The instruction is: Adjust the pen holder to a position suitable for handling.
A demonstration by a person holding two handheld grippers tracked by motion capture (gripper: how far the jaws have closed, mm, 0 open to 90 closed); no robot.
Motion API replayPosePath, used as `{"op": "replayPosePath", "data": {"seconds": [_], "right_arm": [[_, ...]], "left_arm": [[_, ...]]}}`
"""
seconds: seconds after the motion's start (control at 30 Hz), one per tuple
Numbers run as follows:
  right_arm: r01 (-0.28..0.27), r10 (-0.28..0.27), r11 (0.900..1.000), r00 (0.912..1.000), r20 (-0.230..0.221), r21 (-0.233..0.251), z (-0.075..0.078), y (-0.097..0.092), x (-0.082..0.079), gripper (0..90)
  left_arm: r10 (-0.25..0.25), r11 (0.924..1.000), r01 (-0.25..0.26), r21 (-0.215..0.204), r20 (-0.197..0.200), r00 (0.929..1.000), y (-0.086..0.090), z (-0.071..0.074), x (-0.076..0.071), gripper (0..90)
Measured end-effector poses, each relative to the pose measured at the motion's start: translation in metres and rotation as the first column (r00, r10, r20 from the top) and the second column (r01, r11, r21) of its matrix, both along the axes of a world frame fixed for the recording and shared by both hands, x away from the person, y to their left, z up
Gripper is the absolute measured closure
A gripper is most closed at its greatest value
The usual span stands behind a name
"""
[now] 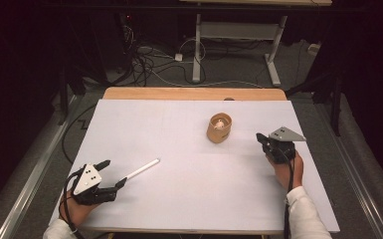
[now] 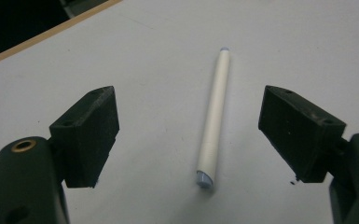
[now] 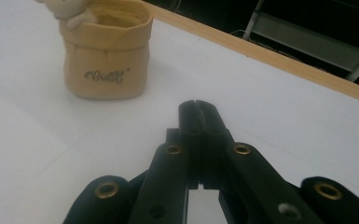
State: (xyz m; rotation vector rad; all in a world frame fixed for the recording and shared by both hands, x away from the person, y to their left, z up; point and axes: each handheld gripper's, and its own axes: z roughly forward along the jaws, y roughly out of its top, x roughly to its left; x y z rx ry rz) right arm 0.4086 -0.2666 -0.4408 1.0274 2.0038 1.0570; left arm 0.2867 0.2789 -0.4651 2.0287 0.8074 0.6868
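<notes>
My left gripper (image 2: 193,135) has matt black plastic pads; the pen (image 2: 213,119) between them looks smooth, cream plastic. The pouch (image 3: 106,53), upper left, seems soft tan cloth. The table (image 1: 189,194) is matt white.

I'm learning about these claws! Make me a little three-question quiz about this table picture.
1. True or false: the left claw is open, with the white pen lying on the table between its jaws, untouched.
2. Which claw is nearer the tan cup? A) the left claw B) the right claw
3. Fill in: the right claw's jaws are ____, with nothing between them.

Key
1. True. In the left gripper view the jaws stand wide apart on either side of the pen.
2. B. In the high view the right claw sits just right of the cup.
3. Shut. In the right gripper view the jaws press together.
</notes>
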Motion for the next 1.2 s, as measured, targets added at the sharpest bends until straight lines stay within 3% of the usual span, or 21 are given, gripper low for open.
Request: {"op": "replayPosePath", "data": {"seconds": [0.17,0.2,0.3,0.47,0.5,0.8,0.87,1.2], "right_arm": [[0.010,-0.008,0.9993,0.9993,-0.037,0.035,0.000,0.009,0.037,90.0],[0.010,-0.008,0.9993,0.9993,-0.037,0.035,0.000,0.009,0.037,90.0],[0.029,-0.028,0.9993,0.9973,-0.067,0.022,-0.005,0.015,0.060,90.0],[0.025,-0.025,0.9997,0.9959,-0.087,-0.003,-0.011,0.025,0.078,90.0],[0.016,-0.019,0.9995,0.9950,-0.098,-0.028,-0.014,0.032,0.085,90.0],[-0.020,0.015,0.9990,0.9928,-0.119,-0.040,-0.026,0.053,0.105,90.0],[-0.031,0.028,0.9992,0.9931,-0.114,-0.025,-0.028,0.056,0.107,90.0],[-0.088,0.082,0.9951,0.9896,-0.118,-0.045,-0.029,0.068,0.111,90.0]], "left_arm": [[0.001,1.0000,-0.001,-0.002,0.006,1.0000,0.000,0.001,0.000,19.2],[0.000,1.0000,0.000,-0.001,0.007,1.0000,0.001,0.001,0.000,19.2],[-0.003,1.0000,0.003,-0.004,0.008,1.0000,0.002,0.000,-0.001,19.2],[-0.001,1.0000,0.001,-0.008,0.007,1.0000,0.003,0.000,0.000,19.2],[-0.003,1.0000,0.003,-0.008,0.007,1.0000,0.003,0.000,0.000,19.3],[-0.012,0.9999,0.012,-0.001,0.003,0.9999,0.001,-0.002,0.000,19.3],[-0.016,0.9999,0.016,0.001,0.000,0.9999,0.000,-0.002,0.001,19.2],[-0.021,0.9998,0.021,0.003,-0.002,0.9998,-0.001,-0.003,0.002,19.3]]}}
